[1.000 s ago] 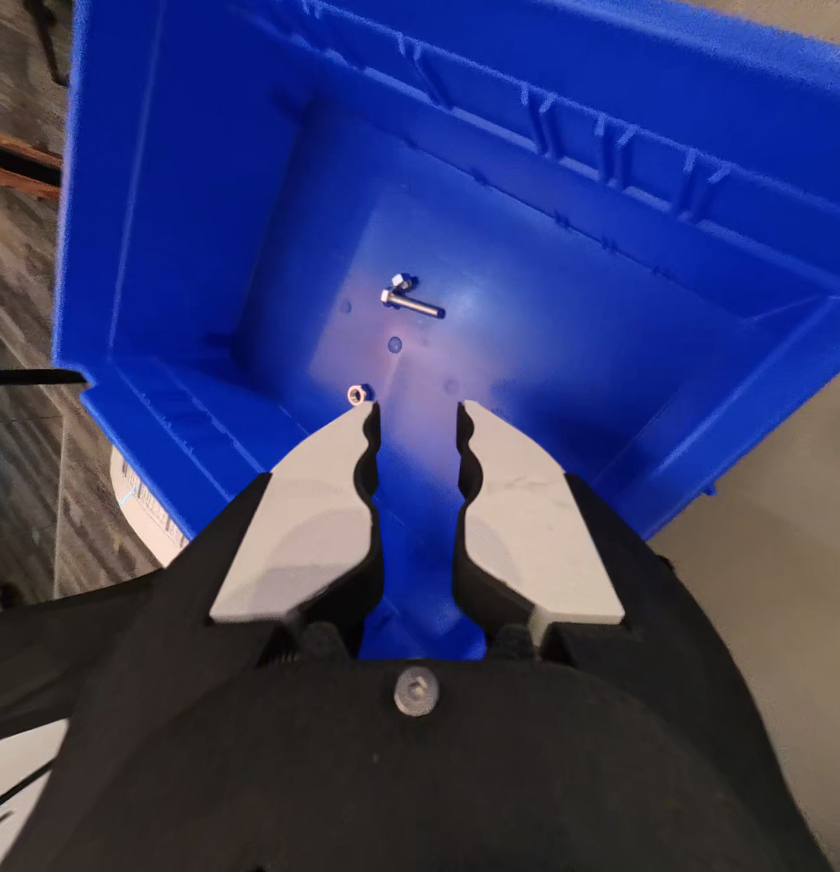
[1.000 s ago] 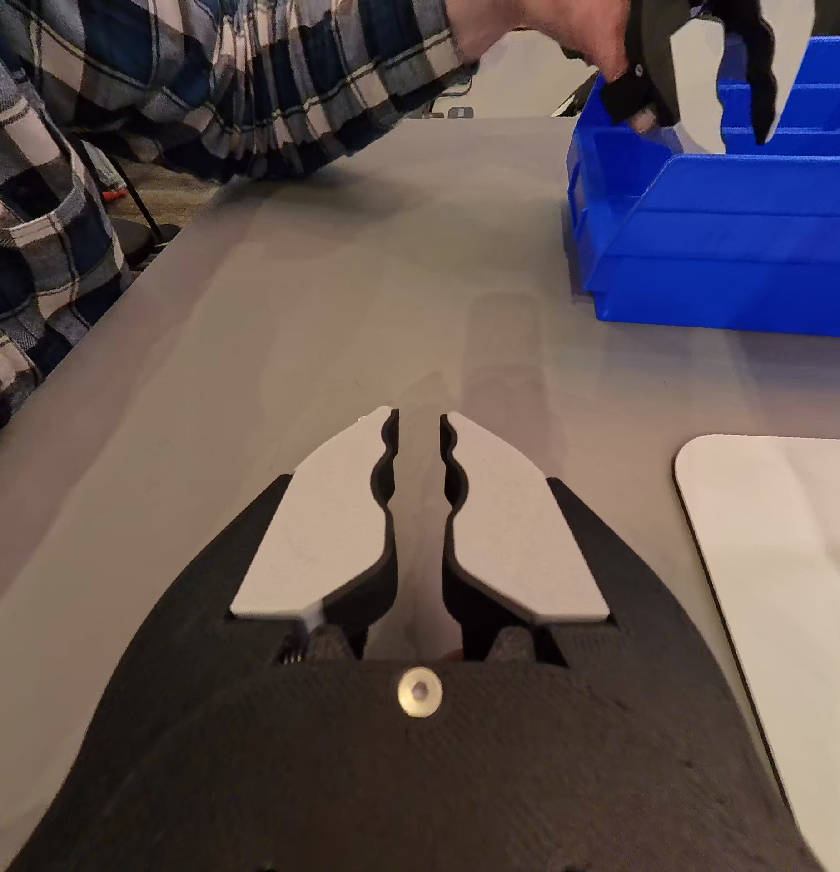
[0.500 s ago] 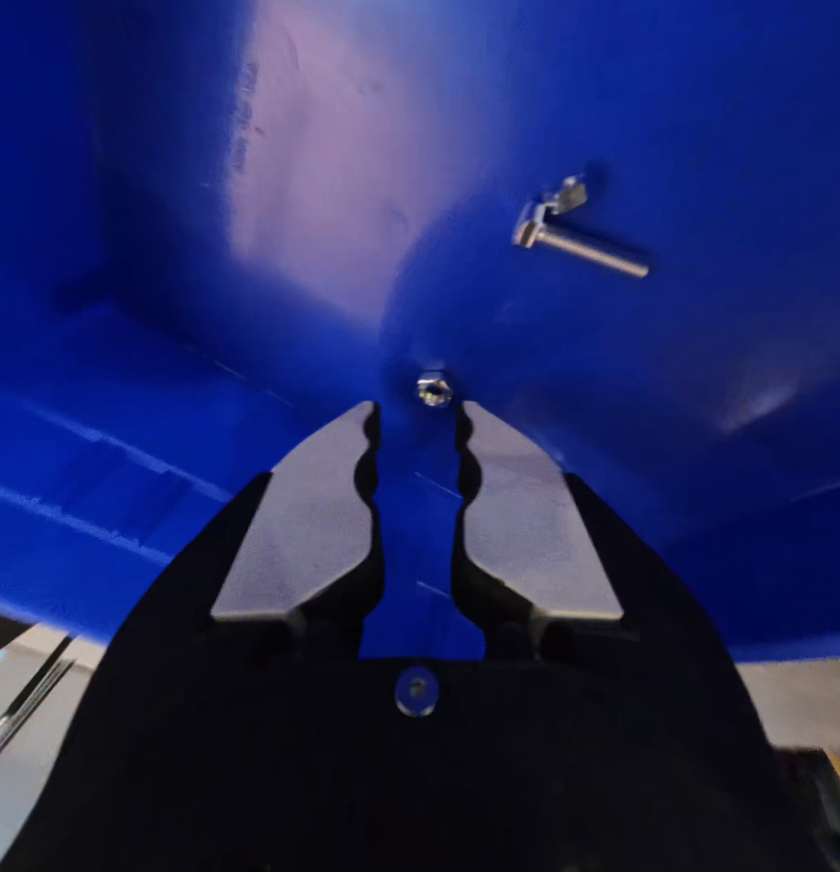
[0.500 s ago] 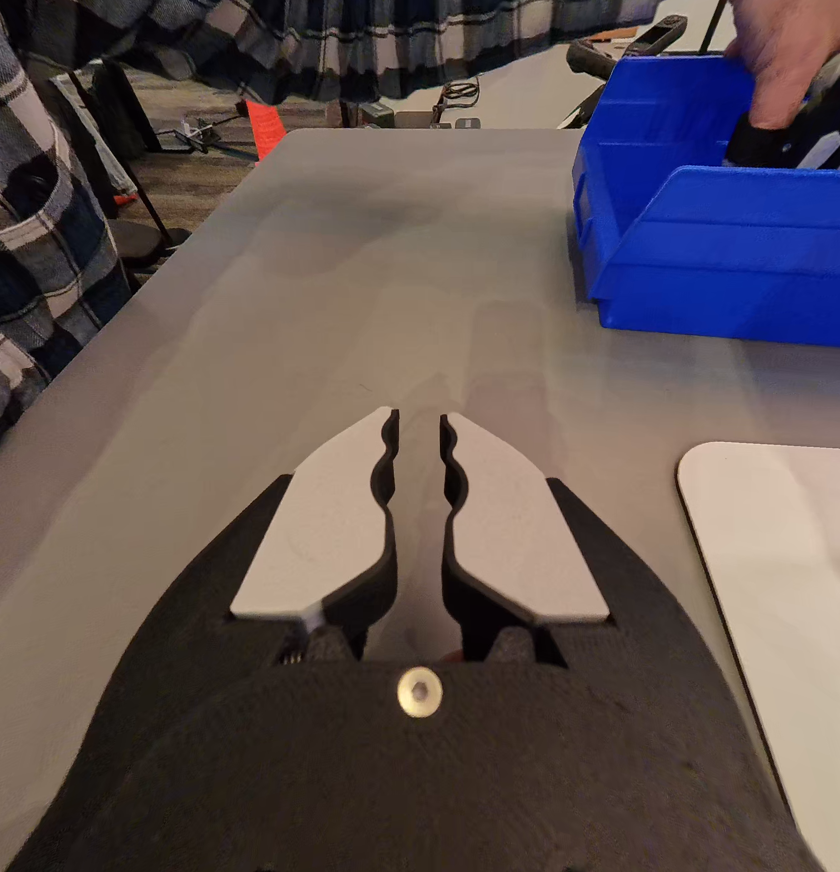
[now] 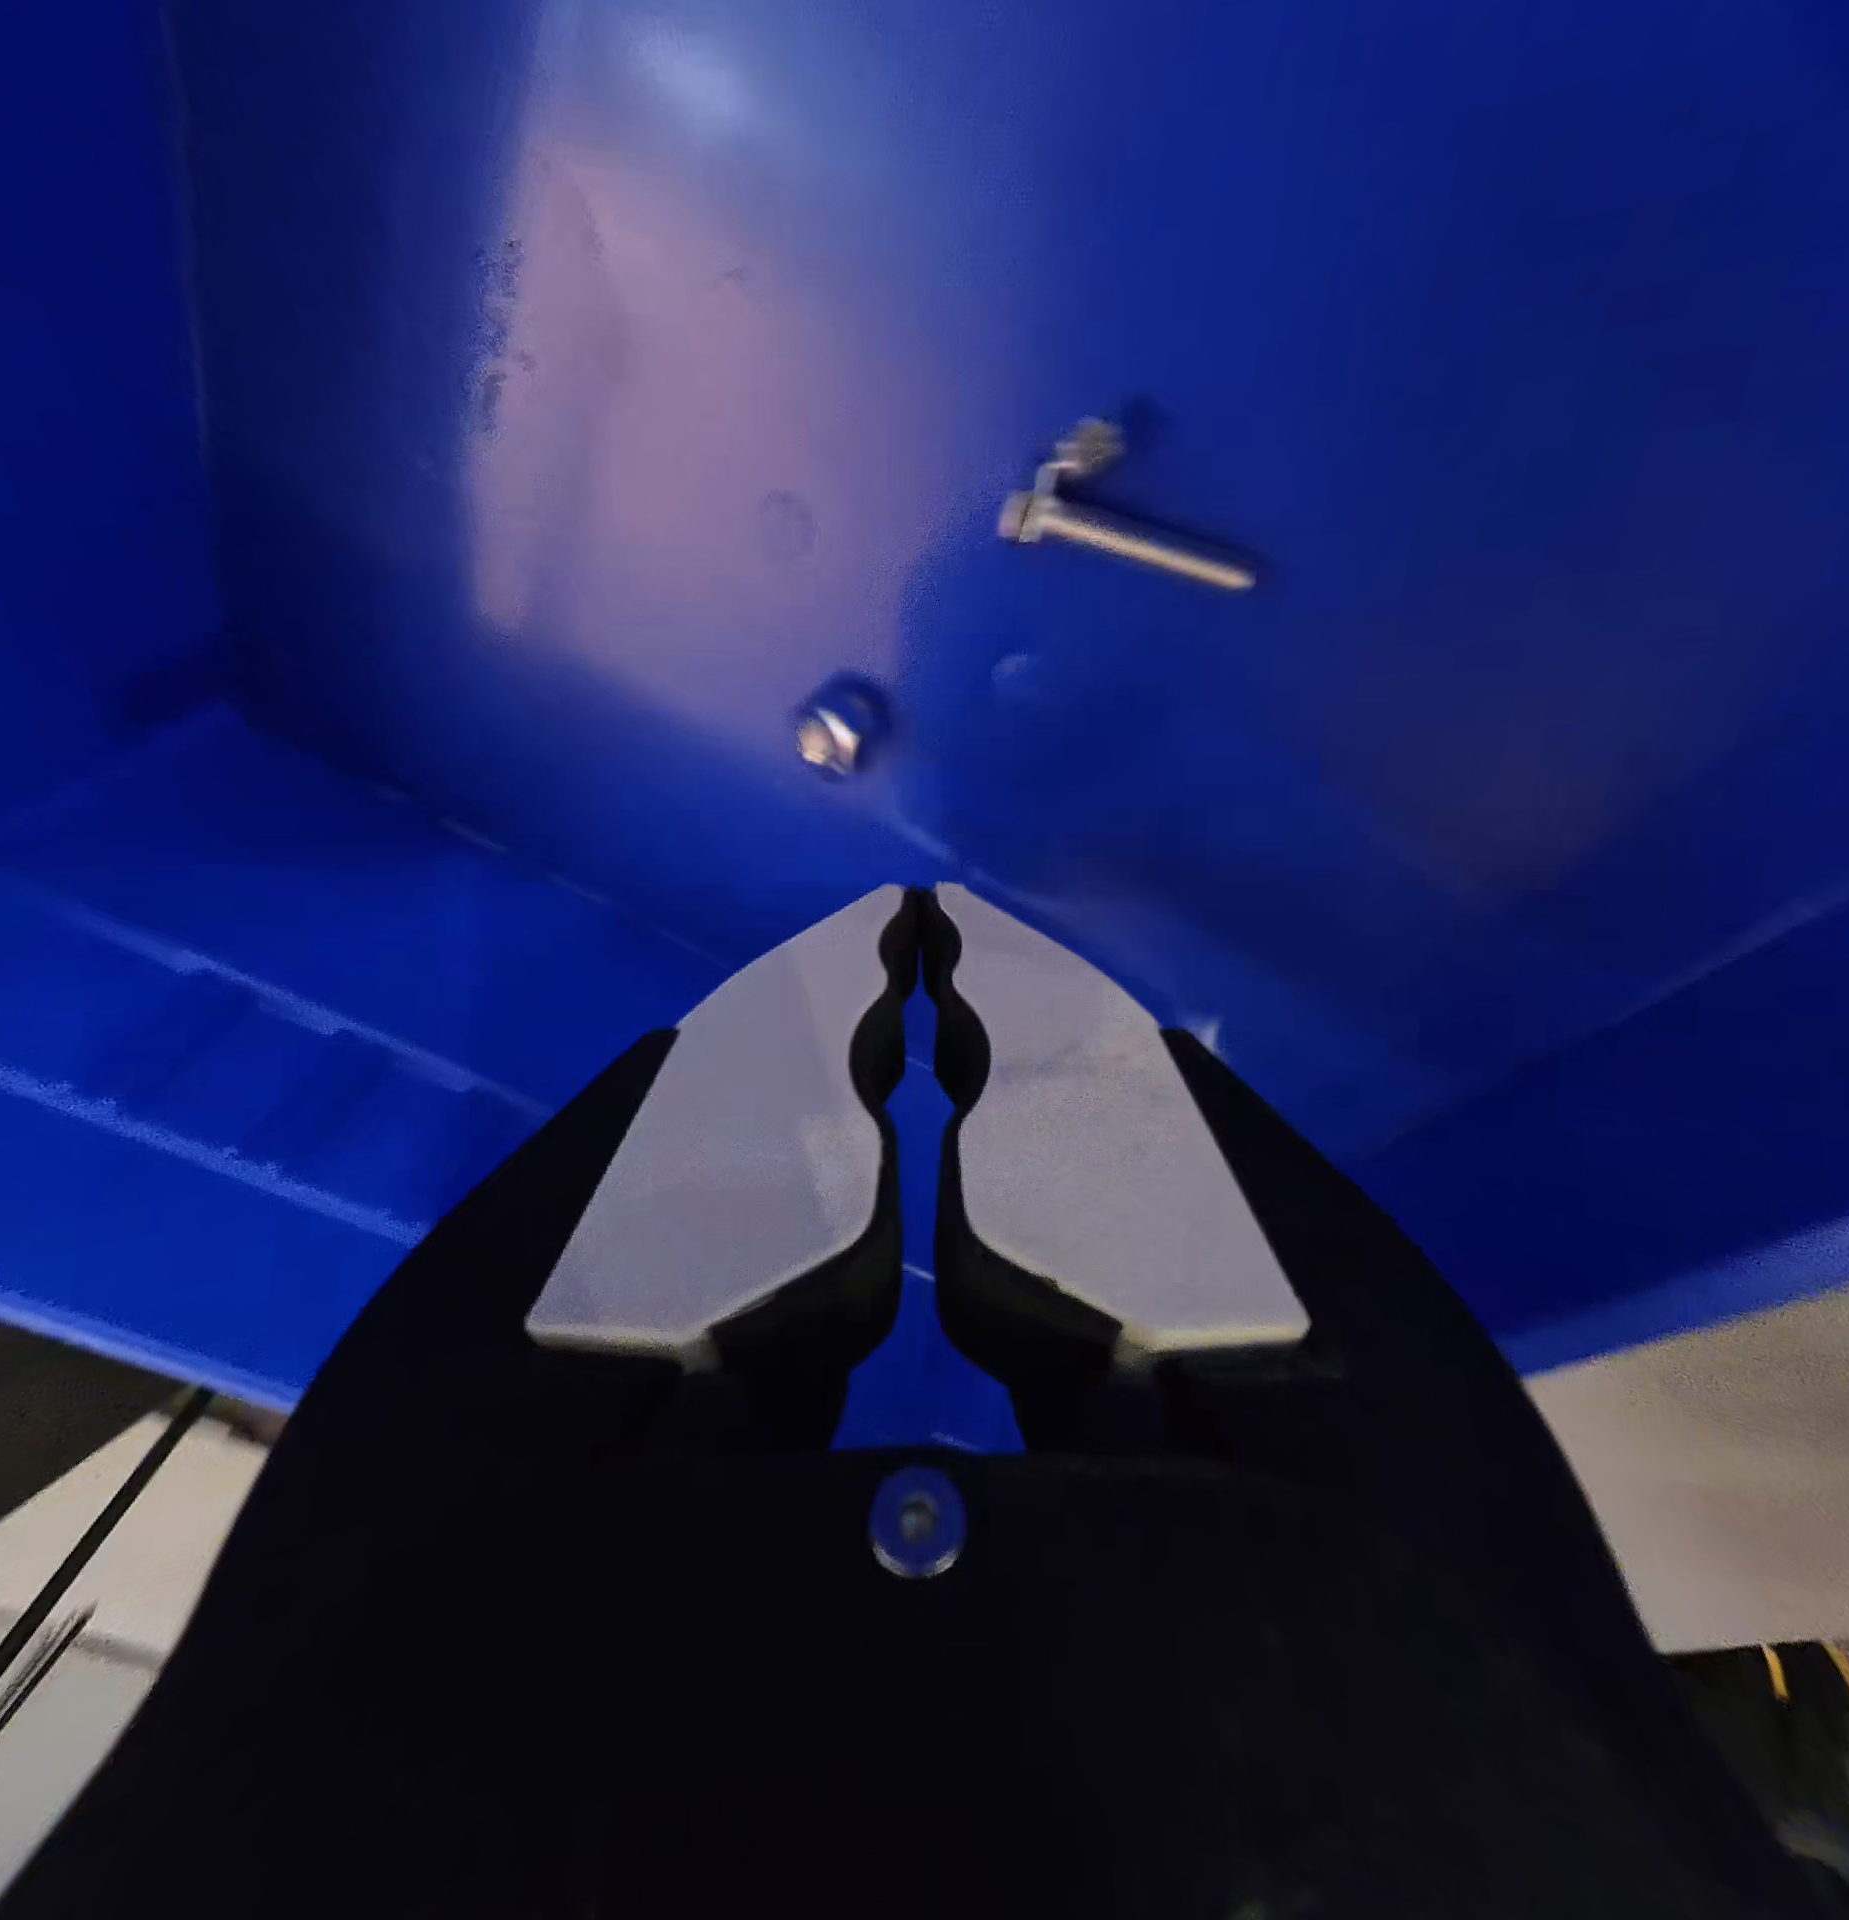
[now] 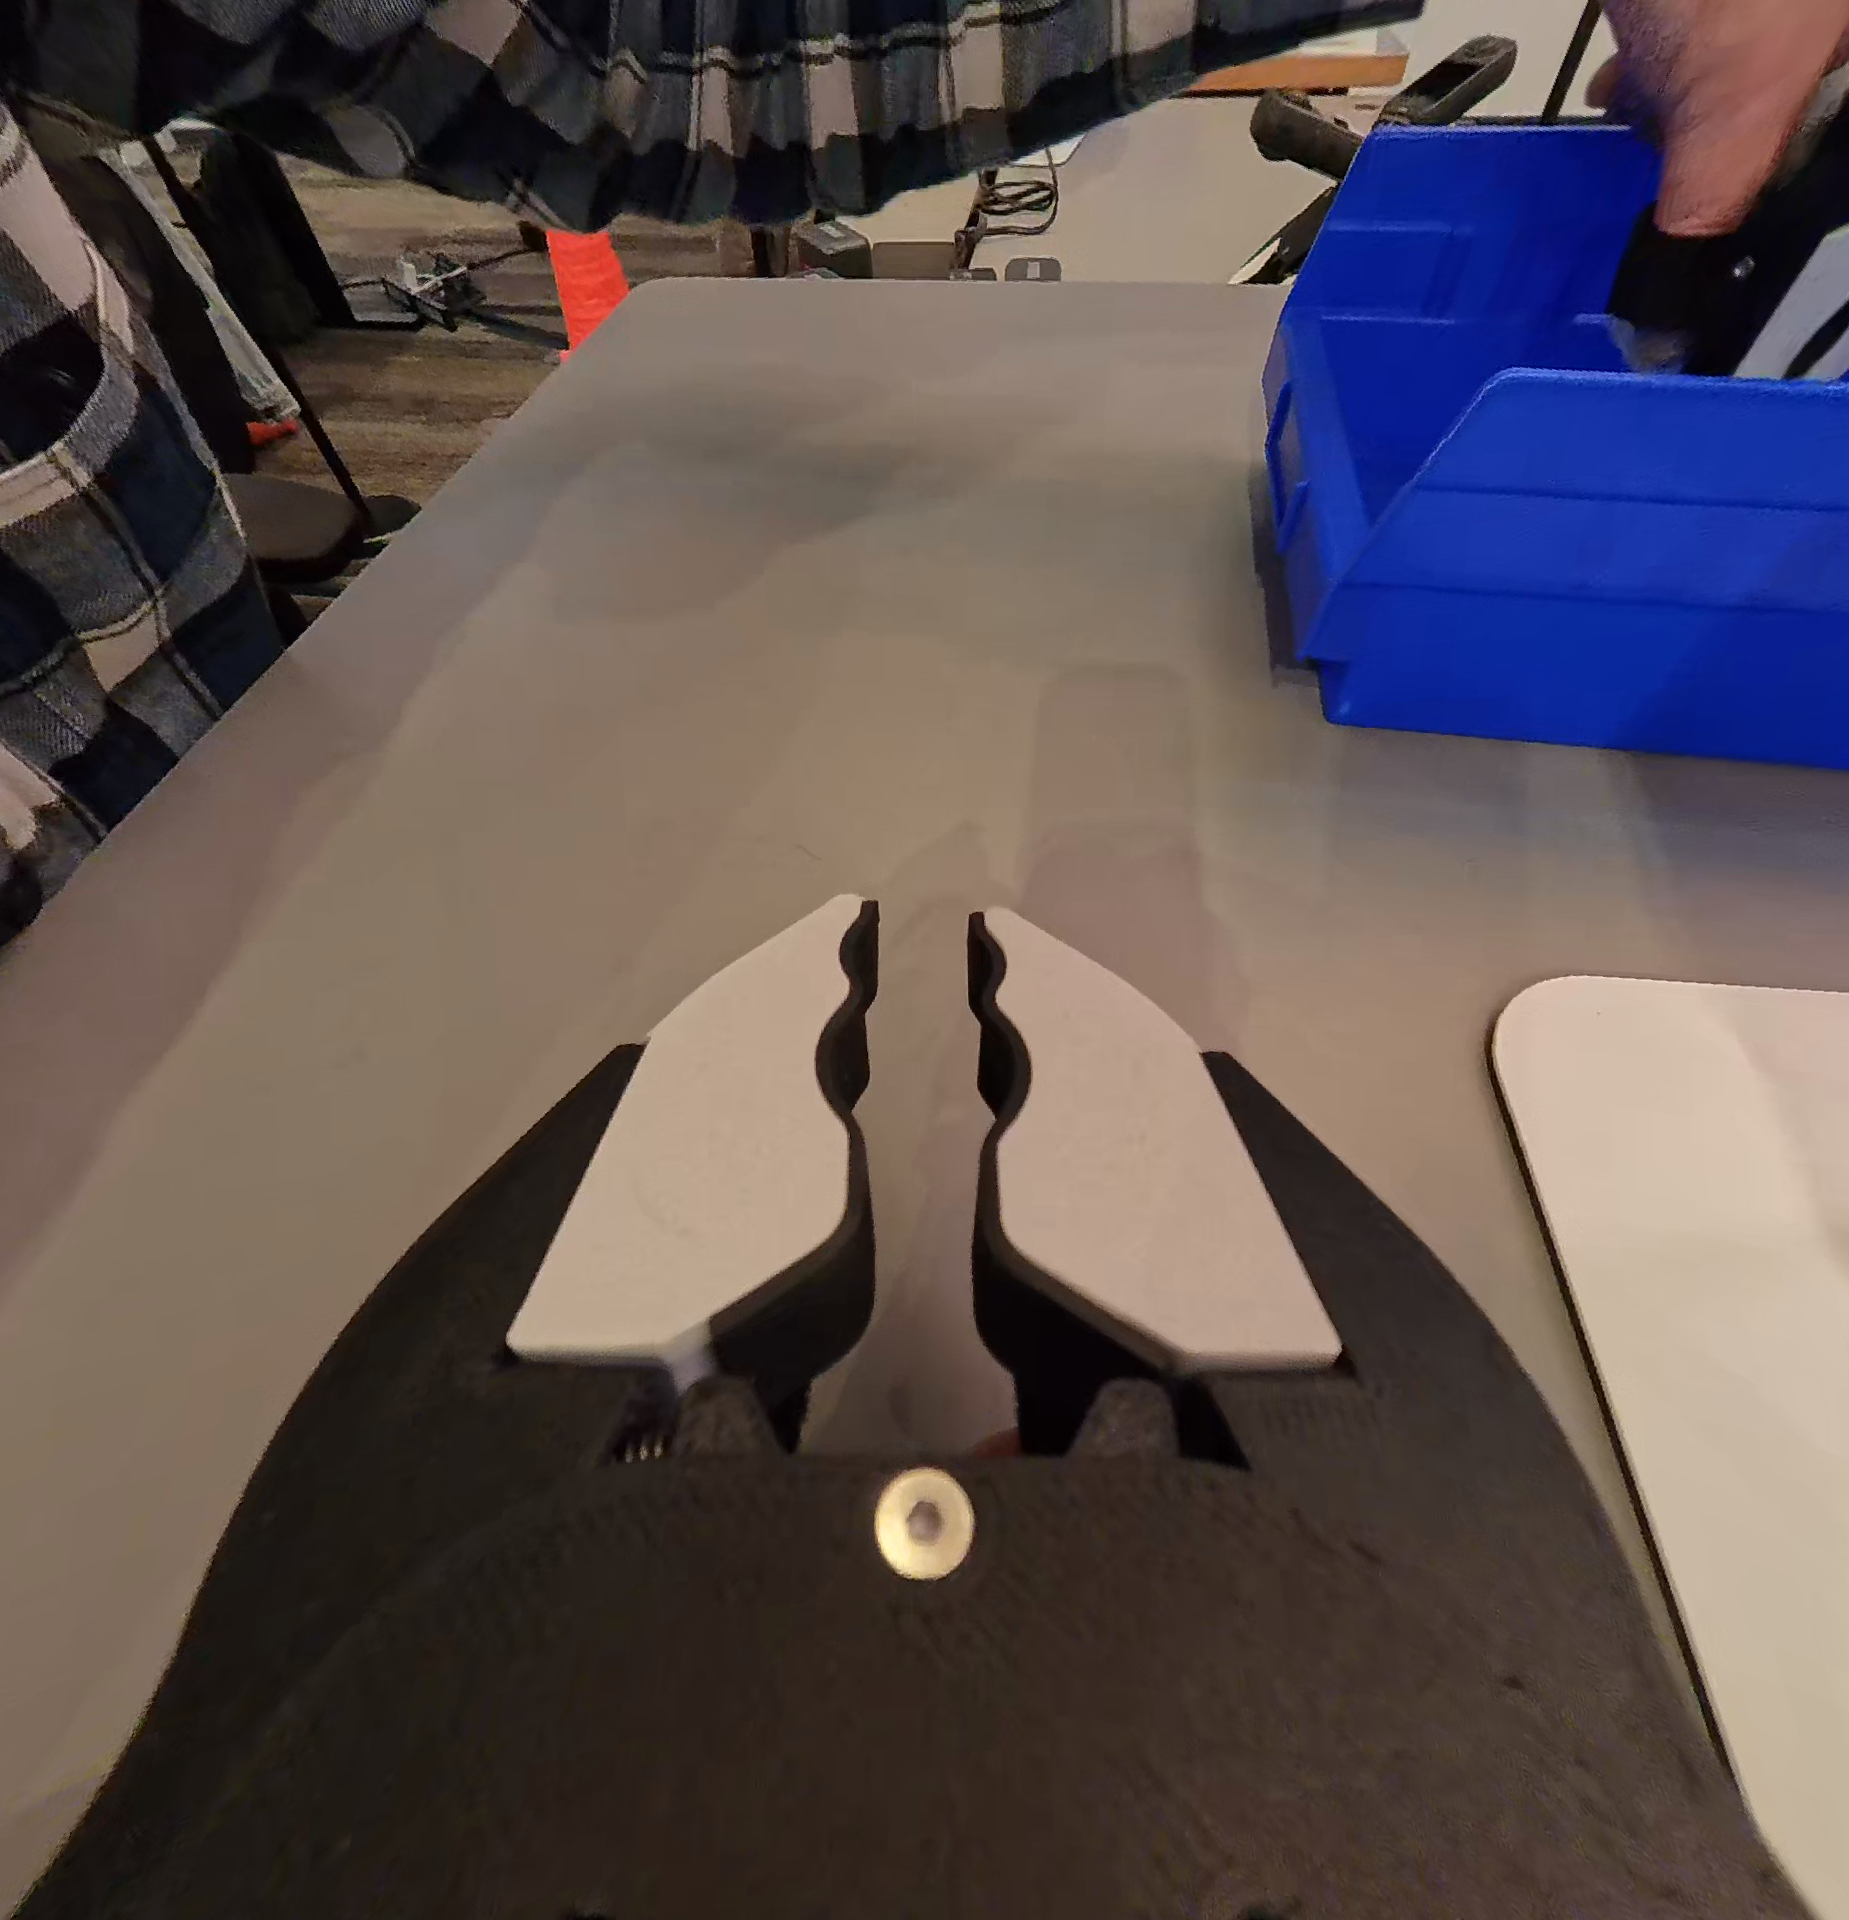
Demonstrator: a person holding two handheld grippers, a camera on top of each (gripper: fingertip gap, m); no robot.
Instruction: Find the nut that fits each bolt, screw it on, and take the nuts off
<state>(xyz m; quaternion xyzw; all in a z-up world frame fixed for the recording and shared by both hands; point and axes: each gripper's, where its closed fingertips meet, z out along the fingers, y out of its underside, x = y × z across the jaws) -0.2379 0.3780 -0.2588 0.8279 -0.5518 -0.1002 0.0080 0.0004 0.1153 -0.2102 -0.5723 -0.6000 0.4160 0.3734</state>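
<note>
Inside the blue bin (image 5: 276, 935), left gripper (image 5: 920, 894) clenched bare (nut (image 5: 832, 727) blurred); right gripper (image 6: 922, 914) parted.

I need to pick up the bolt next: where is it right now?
In the left wrist view, the bolt lies on the blue bin's floor, upper right of the loose nut, a second nut by its head.

- Blue bin (image 5: 1419, 260) — glossy moulded plastic, sheen on its floor.
- Bolt (image 5: 1128, 540) and nut (image 5: 828, 727) inside the bin — bright bare metal.
- Table (image 6: 691, 623) beside the bin — smooth, matt grey.
- Sleeve (image 6: 691, 83) — woven plaid cloth.
</note>
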